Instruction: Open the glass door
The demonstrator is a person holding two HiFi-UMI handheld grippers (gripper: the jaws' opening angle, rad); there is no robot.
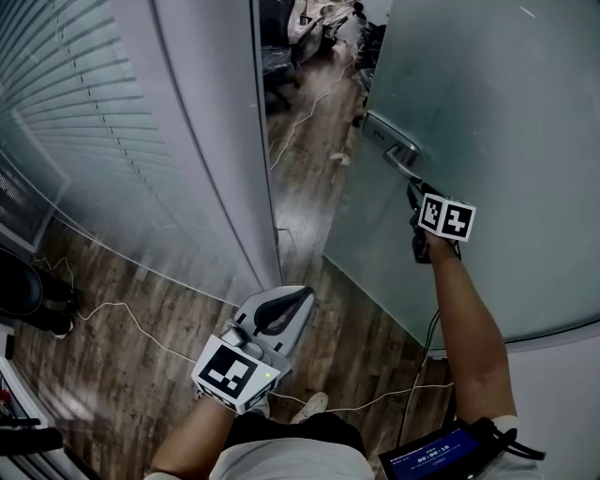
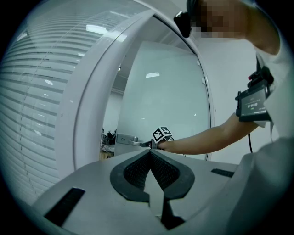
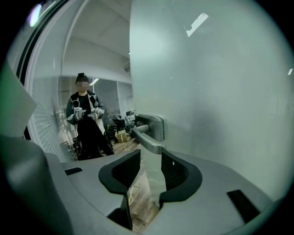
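Note:
The frosted glass door [image 1: 487, 112] stands partly swung open, and wooden floor shows through the gap. Its metal lever handle [image 1: 398, 150] points toward me. My right gripper [image 1: 412, 192] is at the lever's free end. In the right gripper view the handle [image 3: 149, 137] runs in between the tips of my right gripper [image 3: 150, 153], whose pads are closed on it. My left gripper [image 1: 305, 295] hangs low by the door frame, shut and holding nothing. In the left gripper view the pads of my left gripper [image 2: 150, 151] meet, and the handle [image 2: 126, 139] shows beyond them.
A white door frame [image 1: 267, 187] and a glass wall with blinds [image 1: 75, 112] stand to the left. A white cable [image 1: 141, 328] trails over the wooden floor. A person [image 3: 85, 124] stands in the room beyond, with office chairs [image 1: 319, 28] further back.

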